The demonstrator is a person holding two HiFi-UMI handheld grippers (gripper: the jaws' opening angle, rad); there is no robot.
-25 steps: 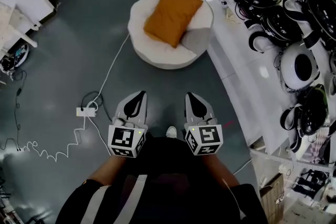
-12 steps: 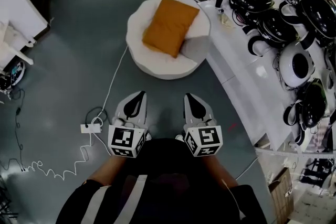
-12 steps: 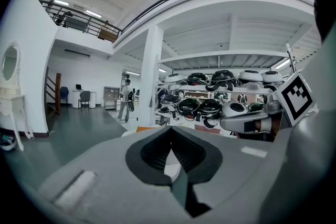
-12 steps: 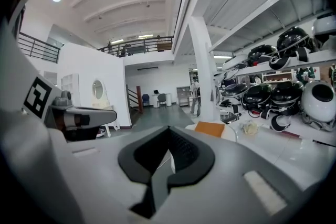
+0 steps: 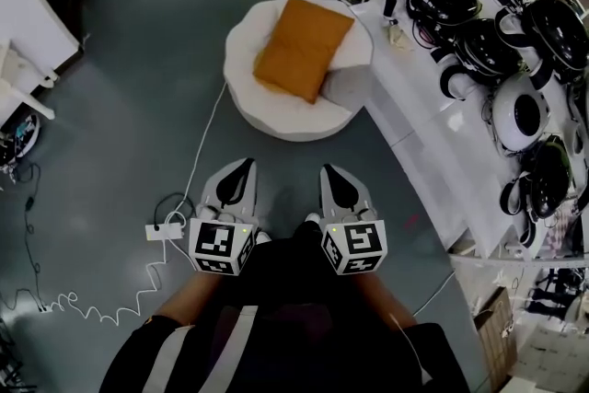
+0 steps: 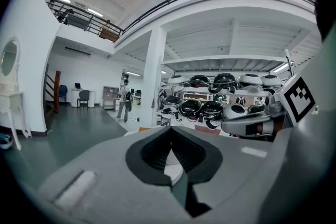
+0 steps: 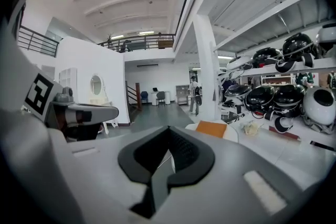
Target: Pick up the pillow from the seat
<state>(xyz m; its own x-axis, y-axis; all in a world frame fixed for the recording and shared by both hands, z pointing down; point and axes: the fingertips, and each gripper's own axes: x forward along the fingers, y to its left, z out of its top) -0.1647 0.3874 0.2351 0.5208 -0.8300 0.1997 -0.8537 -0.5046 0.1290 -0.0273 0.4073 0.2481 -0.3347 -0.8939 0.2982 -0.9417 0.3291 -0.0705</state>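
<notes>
The grey floor (image 5: 138, 87) lies between me and the round white seat (image 5: 294, 115), so I should step straight up to it and keep my feet off the white cable (image 5: 198, 143) running to its left side. The orange pillow (image 5: 304, 46) lies aslant on that seat, well ahead. My left gripper (image 5: 245, 165) and right gripper (image 5: 328, 168) both have their jaws together and hold nothing. I judge they must open before taking opposite pillow edges.

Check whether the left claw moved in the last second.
Yes. The left claw advanced toward the seat; the floor power strip, earlier beside its jaws, now lies beside its marker cube.
</notes>
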